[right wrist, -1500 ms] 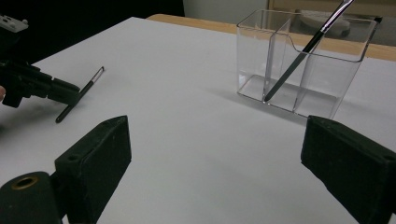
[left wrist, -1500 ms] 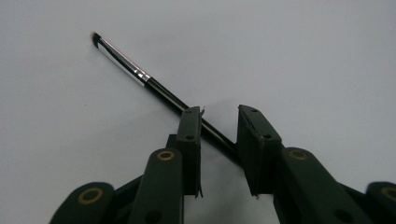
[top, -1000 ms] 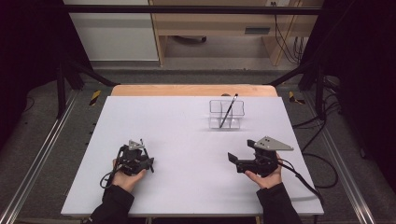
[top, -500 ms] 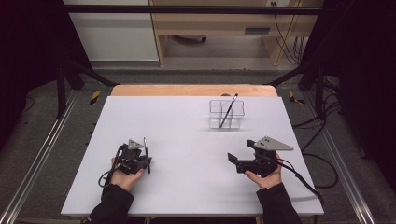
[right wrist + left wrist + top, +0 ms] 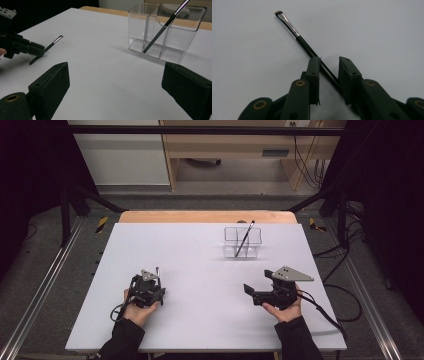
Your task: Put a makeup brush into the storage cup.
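One brush (image 5: 309, 51) lies slantwise between the left claw's (image 5: 329, 63) parted jaws.

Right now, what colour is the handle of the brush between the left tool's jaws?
Glossy black handle, silver ferrule; clearest in the left gripper view.

White rectangular table (image 5: 200, 270): clear plastic divided organiser box (image 5: 241, 241) stands toward the far right; one slim black-handled brush (image 5: 245, 238) leans inside it. Second thin black makeup brush (image 5: 305, 46) lies flat near the front left, between the left gripper's (image 5: 329, 68) jaws. Right gripper (image 5: 248, 290) sits front right, before the box.
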Tool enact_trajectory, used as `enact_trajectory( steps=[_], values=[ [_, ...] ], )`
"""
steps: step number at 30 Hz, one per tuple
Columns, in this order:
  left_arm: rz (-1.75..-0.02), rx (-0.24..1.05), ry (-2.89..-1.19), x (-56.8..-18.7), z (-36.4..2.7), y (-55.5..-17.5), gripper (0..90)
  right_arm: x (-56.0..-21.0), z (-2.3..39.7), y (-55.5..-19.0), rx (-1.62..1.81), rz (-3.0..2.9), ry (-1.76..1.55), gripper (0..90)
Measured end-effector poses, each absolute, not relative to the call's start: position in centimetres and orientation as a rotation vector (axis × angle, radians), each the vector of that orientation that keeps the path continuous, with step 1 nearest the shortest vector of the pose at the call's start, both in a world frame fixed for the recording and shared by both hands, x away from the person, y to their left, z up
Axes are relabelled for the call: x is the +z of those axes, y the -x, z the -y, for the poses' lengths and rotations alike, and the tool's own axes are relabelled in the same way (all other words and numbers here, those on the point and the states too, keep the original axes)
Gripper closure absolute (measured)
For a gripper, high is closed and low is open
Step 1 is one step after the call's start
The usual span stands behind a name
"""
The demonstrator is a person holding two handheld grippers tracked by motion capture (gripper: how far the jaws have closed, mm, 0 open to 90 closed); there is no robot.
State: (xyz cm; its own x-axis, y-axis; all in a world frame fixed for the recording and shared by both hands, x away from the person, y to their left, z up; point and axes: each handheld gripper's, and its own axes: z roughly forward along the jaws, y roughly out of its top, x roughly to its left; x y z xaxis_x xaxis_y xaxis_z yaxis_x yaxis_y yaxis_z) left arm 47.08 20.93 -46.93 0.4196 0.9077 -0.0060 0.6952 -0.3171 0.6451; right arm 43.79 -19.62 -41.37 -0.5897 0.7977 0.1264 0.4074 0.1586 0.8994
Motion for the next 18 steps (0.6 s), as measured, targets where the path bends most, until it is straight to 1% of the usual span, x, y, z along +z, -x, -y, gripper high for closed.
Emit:
enact_trajectory(
  steps=[4,10,18],
  values=[
    [-1.331,0.486,-2.119,-46.91,-20.90,-47.06,72.3,-41.37,19.62,-43.80,1.413,-2.063,-1.149,8.5],
    [-1.269,0.446,-2.146,-46.86,-20.80,-46.98,78.7,-41.41,19.59,-43.81,1.409,-2.067,-1.148,8.4],
    [-1.220,0.395,-2.175,-46.74,-21.09,-47.00,82.6,-41.38,19.62,-43.79,1.411,-2.066,-1.147,8.5]
  ],
)
